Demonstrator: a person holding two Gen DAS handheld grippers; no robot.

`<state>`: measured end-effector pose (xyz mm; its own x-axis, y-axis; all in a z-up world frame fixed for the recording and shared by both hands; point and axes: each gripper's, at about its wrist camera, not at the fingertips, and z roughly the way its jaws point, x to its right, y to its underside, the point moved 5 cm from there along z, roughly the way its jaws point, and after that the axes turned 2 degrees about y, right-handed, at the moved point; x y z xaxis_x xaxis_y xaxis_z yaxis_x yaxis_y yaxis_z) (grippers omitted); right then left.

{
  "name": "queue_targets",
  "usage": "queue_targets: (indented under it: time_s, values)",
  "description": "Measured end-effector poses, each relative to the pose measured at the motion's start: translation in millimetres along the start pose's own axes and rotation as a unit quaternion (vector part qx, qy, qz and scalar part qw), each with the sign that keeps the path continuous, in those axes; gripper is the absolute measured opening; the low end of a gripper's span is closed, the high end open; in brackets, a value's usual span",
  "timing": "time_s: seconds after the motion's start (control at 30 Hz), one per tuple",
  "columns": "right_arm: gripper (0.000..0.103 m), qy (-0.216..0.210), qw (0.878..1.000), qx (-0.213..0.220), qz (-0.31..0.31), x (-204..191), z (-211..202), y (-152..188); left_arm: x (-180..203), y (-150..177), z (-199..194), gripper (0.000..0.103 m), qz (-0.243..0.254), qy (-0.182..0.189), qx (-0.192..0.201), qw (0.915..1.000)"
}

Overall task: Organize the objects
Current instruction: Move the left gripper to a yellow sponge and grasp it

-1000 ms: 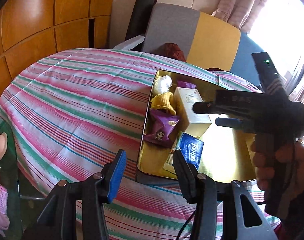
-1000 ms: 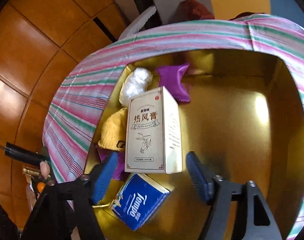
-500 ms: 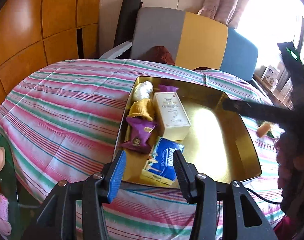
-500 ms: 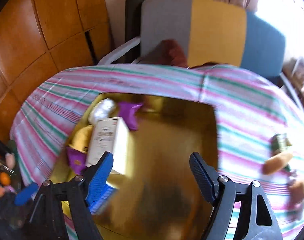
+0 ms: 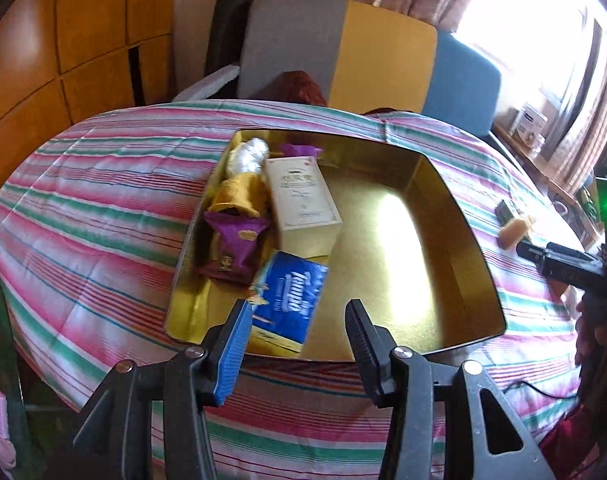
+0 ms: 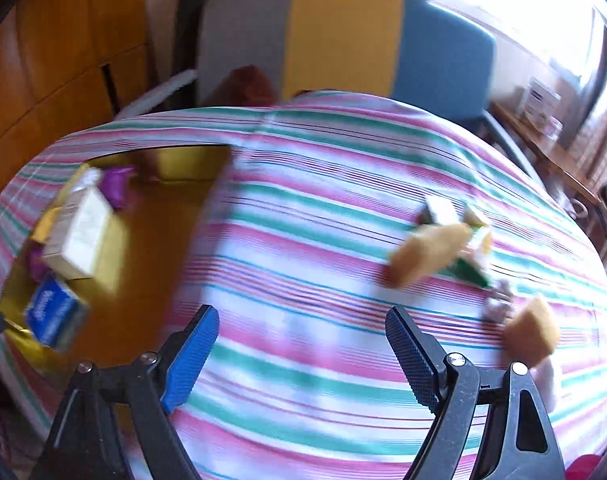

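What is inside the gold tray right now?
The gold tray holds a cream box, blue tissue pack, purple packet, yellow cloth, white bundle and another purple item; anything beneath is hidden.

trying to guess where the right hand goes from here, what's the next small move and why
Probably carry the open, empty right gripper further right and down onto the tan bread-like piece on the striped tablecloth. Several loose items lie there outside the gold tray, whose right half is bare, while the left gripper hovers open near the tissue pack.
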<state>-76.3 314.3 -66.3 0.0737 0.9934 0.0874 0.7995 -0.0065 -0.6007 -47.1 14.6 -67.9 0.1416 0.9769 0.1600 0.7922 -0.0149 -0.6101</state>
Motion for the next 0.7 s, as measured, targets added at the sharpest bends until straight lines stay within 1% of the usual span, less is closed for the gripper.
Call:
queue_targets:
  time_s: [0.1,0.17,0.27,0.33,0.4,0.47,0.7]
  values:
    - [0.086,0.024,0.999,0.001,0.026,43.9,5.6,-1.9,11.2,-2.3,0.2,0.049,0.016,0.001,0.003,0.9999]
    - [0.086,0.044,0.998,0.004,0.054,77.3,11.7,-5.2,20.3,-4.9,1.5,0.049,0.022,0.009,0.003,0.9997]
    - [0.086,0.076,0.991,0.012,0.105,125.4,22.0,-8.6,36.2,-9.9,3.1,0.049,0.037,0.017,0.003,0.9992]
    - [0.086,0.085,0.986,0.017,0.144,148.6,28.0,-8.0,50.5,-15.2,8.1,0.049,0.045,0.023,0.0,0.9987]
    - [0.086,0.086,0.98,0.006,0.181,163.7,34.5,-2.9,66.3,-20.4,13.2,0.049,0.05,0.039,-0.006,0.998]
    - [0.086,0.077,0.975,-0.004,0.209,174.5,38.4,-0.1,85.0,-25.0,17.7,0.049,0.059,0.052,-0.007,0.9969]
    - [0.087,0.079,0.966,-0.01,0.248,187.6,36.3,5.0,155.9,-35.2,29.5,0.047,0.11,0.098,-0.008,0.989]
